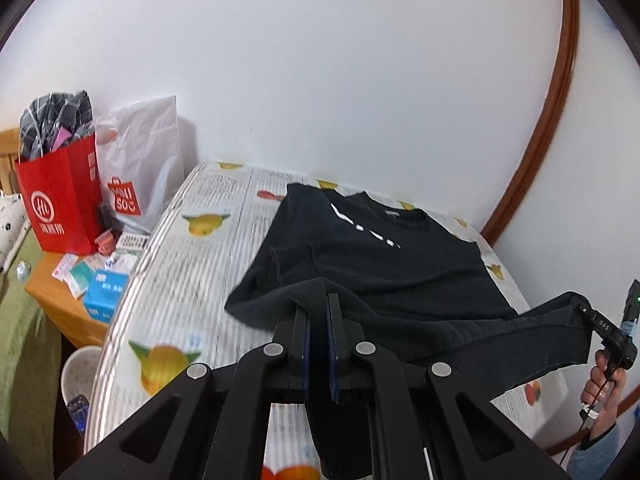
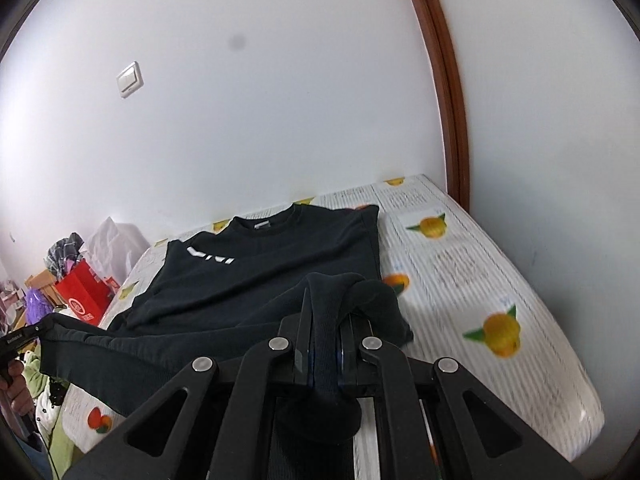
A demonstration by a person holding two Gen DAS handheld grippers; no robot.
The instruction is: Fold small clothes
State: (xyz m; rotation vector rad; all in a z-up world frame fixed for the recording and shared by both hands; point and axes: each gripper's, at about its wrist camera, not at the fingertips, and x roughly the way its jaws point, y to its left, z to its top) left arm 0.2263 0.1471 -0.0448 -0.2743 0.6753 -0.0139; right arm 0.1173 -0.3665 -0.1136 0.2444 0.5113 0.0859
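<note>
So the black long-sleeved cotton top with white lettering (image 1: 372, 256) is lying on the table with the fruit-print striped cloth (image 1: 188, 264), collar at the far side by the white wall. The near hem is lifted off the cloth: left gripper (image 1: 318, 308) is clamped on its left part, right gripper (image 2: 326, 320) pinching the bunched right part. A red paper shopping bag (image 1: 64, 204) sits far left.

Garment: black sweatshirt (image 1: 372, 264) with white chest lettering
Pose: spread flat, collar toward the wall
Hem: near edge lifted, stretched taut
</note>
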